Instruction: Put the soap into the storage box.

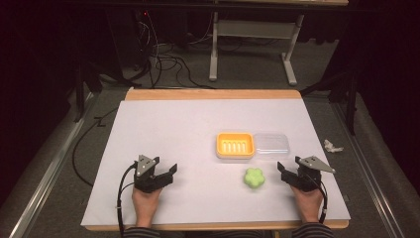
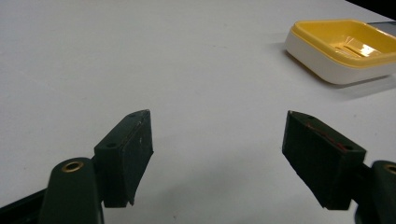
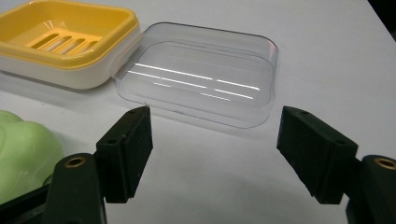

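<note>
Two open hand-held grippers rest on a white-covered counter (image 1: 163, 124) beside a soap dish set.

The left hand-held gripper (image 1: 167, 172) sits at about 8 o'clock on the counter, jaws spread wide and empty; the right hand-held gripper (image 1: 283, 170) at about 4 o'clock is likewise spread with nothing between its jaws. Just past centre lies a yellow slotted plastic soap dish on a white base (image 1: 235, 145), with a clear, rectangular plastic lid (image 1: 271, 144) touching it at its 3 o'clock side. A pale green, flower-shaped bar of soap (image 1: 253, 178) sits at the dish's 5 o'clock, close to the right hand-held gripper. The soap looks light, firm and probably slick, so gripping across its lobed sides seems best; the lid looks thin and flexible, best pinched by its rim.
</note>
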Demonstrator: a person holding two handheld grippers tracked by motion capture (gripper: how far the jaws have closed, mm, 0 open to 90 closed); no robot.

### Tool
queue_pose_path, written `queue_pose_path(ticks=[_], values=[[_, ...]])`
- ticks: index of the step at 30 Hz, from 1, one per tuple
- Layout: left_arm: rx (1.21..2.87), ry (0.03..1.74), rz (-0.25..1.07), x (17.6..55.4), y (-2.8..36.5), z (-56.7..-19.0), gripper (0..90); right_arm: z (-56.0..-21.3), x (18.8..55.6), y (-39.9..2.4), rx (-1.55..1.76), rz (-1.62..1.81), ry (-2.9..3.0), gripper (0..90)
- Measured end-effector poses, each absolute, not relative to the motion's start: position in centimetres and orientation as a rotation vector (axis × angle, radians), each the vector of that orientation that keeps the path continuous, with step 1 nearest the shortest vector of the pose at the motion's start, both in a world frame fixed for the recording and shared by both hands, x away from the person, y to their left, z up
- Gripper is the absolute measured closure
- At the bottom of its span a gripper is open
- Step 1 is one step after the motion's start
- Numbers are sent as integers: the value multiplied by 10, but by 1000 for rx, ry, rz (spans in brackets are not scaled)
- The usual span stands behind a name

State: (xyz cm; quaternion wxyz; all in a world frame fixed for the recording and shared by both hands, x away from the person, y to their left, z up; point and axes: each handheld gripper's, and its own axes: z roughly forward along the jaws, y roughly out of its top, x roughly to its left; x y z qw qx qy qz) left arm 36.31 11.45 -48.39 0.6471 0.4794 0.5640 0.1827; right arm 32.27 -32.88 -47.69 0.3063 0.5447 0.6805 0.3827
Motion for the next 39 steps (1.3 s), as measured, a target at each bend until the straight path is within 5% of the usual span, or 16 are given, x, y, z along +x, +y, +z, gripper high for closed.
queue_pose_path(ticks=[24, 31, 39], values=[[1094, 1325, 445, 367, 114, -485, 252, -464, 313, -340, 1456, 1039, 1848, 226], [1104, 1322, 450, 367, 113, -485, 251, -457, 302, -322, 1345, 1073, 2004, 312], [1102, 1317, 445, 366, 113, -485, 251, -450, 299, -300, 1235, 1072, 2098, 311]])
